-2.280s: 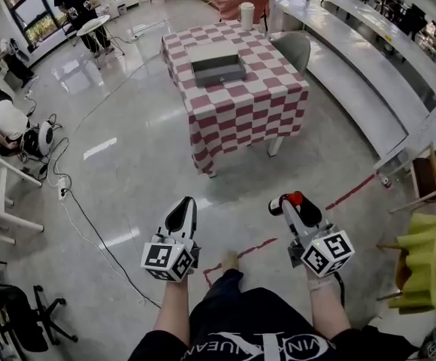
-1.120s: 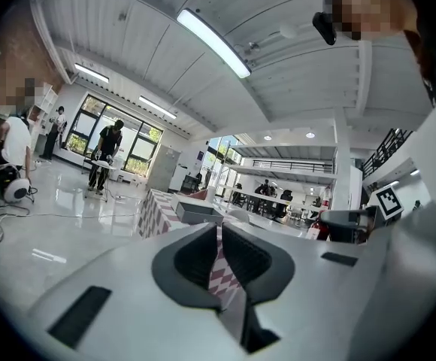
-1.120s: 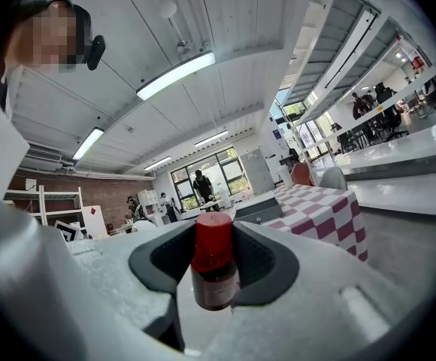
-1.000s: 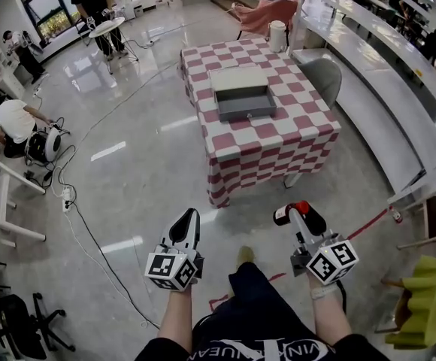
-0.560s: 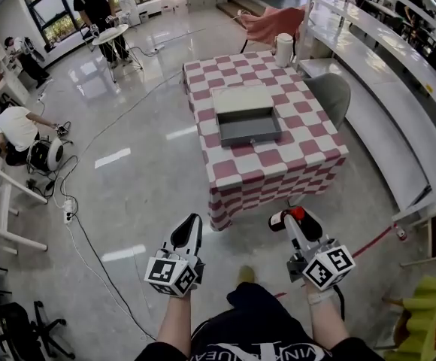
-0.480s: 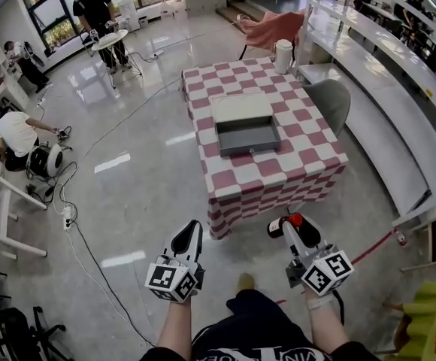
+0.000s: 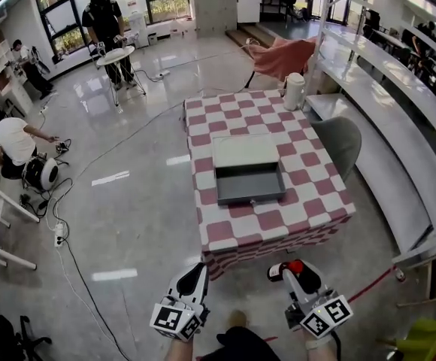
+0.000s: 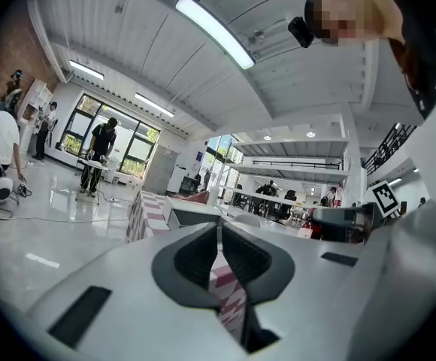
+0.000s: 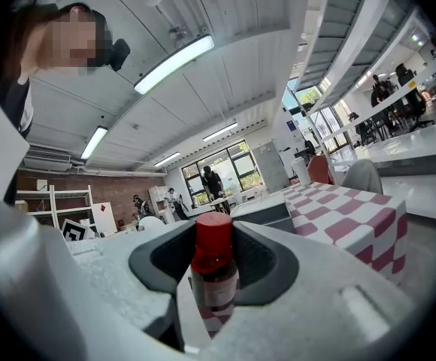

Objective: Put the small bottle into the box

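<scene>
Right gripper point(image 7: 287, 271) clamped on small red-capped glass bottle point(image 9: 213, 271) — near red-white checked table point(image 7: 308, 201), not over it. Left gripper point(image 7: 196, 276) closed, empty. Best: bottle upright, approach open grey metal box point(image 7: 249, 183) from above — release low inside.

My head view looked steeply down from high above the left gripper point(image 7: 196, 271) and right gripper point(image 7: 284, 271) toward the checkered counter point(image 7: 240, 221) just ahead, while each gripper view sat low, facing along its jaws at that same counter.
</scene>
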The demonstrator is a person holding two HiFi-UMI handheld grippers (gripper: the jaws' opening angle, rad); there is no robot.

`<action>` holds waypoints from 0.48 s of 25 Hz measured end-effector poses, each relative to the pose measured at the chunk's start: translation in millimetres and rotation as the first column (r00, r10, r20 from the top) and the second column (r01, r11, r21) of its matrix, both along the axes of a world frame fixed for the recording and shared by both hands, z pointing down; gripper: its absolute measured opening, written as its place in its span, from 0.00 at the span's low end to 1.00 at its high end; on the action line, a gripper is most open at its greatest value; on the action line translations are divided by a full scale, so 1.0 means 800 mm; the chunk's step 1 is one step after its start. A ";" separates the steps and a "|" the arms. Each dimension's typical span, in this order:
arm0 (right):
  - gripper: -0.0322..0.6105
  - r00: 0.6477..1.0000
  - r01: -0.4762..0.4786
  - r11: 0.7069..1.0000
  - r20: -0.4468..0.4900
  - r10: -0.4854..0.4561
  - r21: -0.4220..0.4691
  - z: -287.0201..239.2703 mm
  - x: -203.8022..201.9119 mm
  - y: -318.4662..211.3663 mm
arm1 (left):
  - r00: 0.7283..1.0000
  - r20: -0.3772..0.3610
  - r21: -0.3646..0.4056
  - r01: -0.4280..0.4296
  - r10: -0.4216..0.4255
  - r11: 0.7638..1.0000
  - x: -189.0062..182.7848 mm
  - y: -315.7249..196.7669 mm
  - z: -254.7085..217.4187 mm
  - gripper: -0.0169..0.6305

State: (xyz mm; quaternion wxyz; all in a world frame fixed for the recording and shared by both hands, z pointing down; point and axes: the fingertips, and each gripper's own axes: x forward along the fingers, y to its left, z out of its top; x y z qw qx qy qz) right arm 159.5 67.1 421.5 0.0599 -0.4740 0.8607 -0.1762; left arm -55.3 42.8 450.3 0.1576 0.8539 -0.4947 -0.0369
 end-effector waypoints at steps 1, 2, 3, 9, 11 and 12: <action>0.28 1.000 0.001 1.000 0.002 -0.001 0.002 0.002 0.001 -0.007 | 1.000 0.002 0.000 0.003 -0.003 1.000 0.000 -0.005 0.003 0.07; 0.28 1.000 0.002 1.000 0.005 -0.002 0.004 0.004 0.002 -0.015 | 1.000 0.006 0.002 0.008 -0.008 1.000 -0.001 -0.011 0.005 0.07; 0.28 1.000 0.004 1.000 0.005 -0.004 0.006 0.006 0.001 -0.022 | 1.000 0.010 0.004 0.015 -0.015 1.000 -0.003 -0.017 0.006 0.07; 0.28 1.000 0.024 1.000 0.010 -0.024 -0.012 0.011 0.001 -0.038 | 1.000 -0.006 -0.018 0.014 -0.014 1.000 -0.001 -0.037 0.003 0.07; 0.28 1.000 0.015 1.000 0.022 -0.015 -0.017 0.017 0.004 -0.044 | 1.000 0.002 -0.016 0.013 -0.013 1.000 -0.002 -0.039 0.005 0.07; 0.28 1.000 0.012 1.000 0.029 -0.012 -0.021 0.021 0.004 -0.048 | 1.000 0.004 -0.021 0.019 -0.019 1.000 -0.003 -0.042 0.007 0.07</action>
